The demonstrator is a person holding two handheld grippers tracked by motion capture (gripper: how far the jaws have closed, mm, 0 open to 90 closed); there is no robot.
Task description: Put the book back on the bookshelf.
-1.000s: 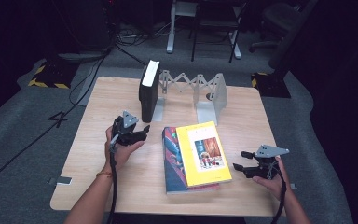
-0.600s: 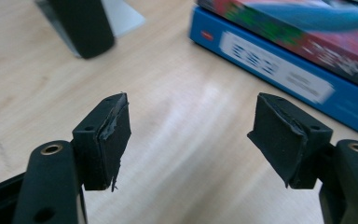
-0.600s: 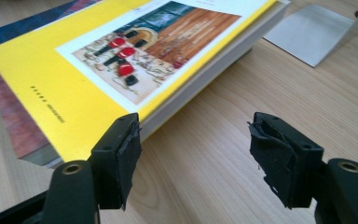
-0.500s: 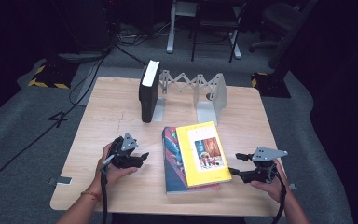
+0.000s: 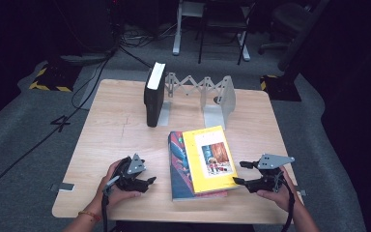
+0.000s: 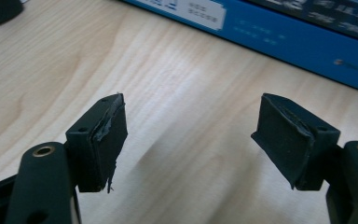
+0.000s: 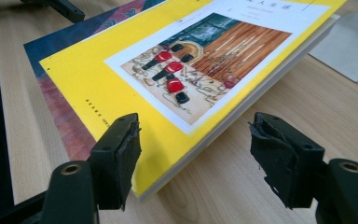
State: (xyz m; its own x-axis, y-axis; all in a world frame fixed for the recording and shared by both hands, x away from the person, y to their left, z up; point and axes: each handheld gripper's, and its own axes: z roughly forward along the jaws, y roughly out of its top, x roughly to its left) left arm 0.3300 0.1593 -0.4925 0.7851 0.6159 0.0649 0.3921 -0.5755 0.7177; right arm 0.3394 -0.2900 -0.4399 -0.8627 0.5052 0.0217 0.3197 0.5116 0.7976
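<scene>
At lower centre, we are bracketing the yellow book point(image 5: 210, 158) with the right gripper point(image 5: 240, 173), jaws open; left gripper point(image 5: 150, 180), just opening, empty. One book point(image 5: 153, 94) is racked; two are waiting.

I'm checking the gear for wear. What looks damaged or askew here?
The rubber pads on the left gripper and right gripper are frayed, with torn edges. The yellow book lies crooked on the blue book, overhanging its right edge. The black book stands upright in the rack.
</scene>
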